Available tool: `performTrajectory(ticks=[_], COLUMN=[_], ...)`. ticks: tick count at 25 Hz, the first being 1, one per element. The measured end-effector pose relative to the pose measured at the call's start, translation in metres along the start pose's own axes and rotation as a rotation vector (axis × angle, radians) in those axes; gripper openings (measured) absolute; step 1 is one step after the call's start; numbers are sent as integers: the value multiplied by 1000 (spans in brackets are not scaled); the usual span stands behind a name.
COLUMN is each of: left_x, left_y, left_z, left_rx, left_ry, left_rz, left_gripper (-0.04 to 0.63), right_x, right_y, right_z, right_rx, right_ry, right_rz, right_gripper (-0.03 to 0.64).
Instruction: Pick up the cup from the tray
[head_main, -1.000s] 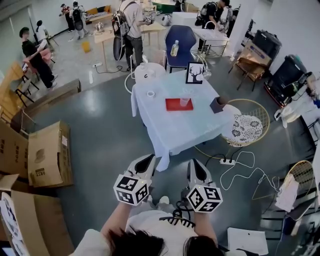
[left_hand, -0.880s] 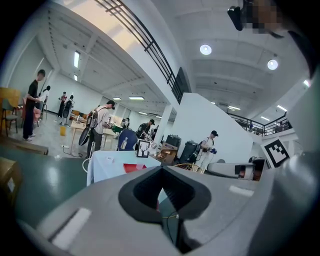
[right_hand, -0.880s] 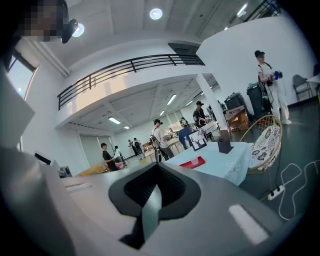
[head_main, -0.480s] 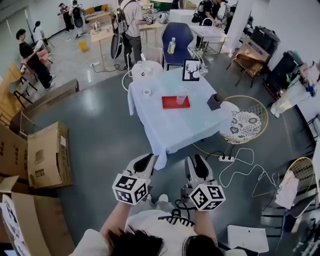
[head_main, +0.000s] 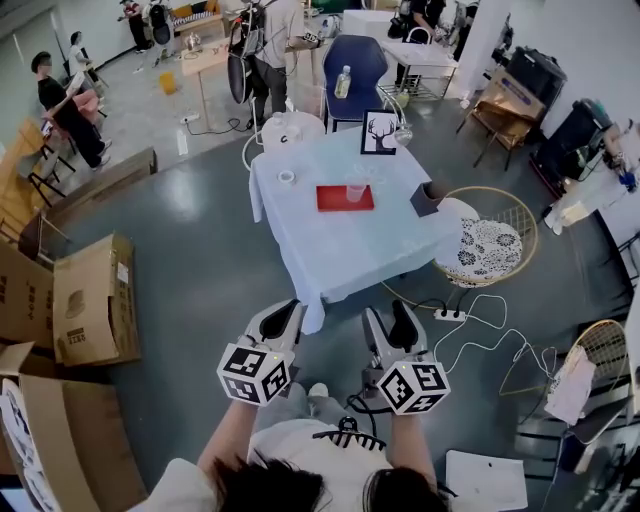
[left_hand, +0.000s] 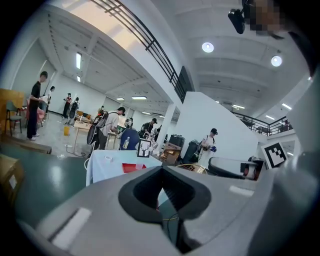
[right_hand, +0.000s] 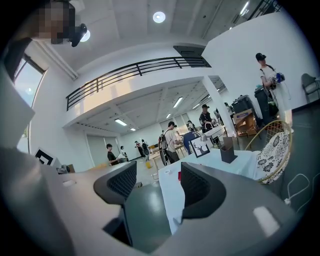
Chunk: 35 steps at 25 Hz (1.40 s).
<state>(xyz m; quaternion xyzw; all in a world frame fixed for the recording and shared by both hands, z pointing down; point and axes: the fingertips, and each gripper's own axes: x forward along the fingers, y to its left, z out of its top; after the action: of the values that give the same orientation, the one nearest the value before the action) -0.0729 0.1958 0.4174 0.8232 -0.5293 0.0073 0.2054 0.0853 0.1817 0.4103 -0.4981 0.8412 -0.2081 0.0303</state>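
A clear cup (head_main: 356, 192) stands on a red tray (head_main: 344, 198) on a table with a pale blue cloth (head_main: 350, 245), far ahead of me across the grey floor. Both grippers hang low in front of my body, well short of the table. My left gripper (head_main: 283, 308) has its jaws closed tip to tip, with nothing in them. My right gripper (head_main: 388, 316) stands open and empty. The left gripper view shows the gripper (left_hand: 161, 169) with the tray (left_hand: 131, 167) beyond it. The right gripper view shows the gripper (right_hand: 157, 182) with the table (right_hand: 220, 159) behind.
On the table also stand a framed deer picture (head_main: 379, 132), a dark box (head_main: 426, 200) and a tape roll (head_main: 287, 177). A round wicker chair (head_main: 487, 245) sits to its right, a power strip with cables (head_main: 447, 314) on the floor, cardboard boxes (head_main: 85, 300) at left. People stand at the back.
The table with tray and cup has slid a little up and left in the head view. Both grippers stay low before my body, slightly lower in the frame.
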Motion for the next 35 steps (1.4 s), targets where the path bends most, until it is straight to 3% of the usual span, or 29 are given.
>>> performTrajectory(ticks=[13,35], left_x=[45,179], left_y=[27,111], left_z=[12,64], left_rx=[0,12], left_ry=[4,78], left_rz=[33,-69], left_gripper=[0,0], right_x=[48,189], right_y=[-24,-63], right_z=[5,29], right_rx=[-23,-53], right_ry=[12,43], right_rz=[18,-95], right_gripper=[296,341])
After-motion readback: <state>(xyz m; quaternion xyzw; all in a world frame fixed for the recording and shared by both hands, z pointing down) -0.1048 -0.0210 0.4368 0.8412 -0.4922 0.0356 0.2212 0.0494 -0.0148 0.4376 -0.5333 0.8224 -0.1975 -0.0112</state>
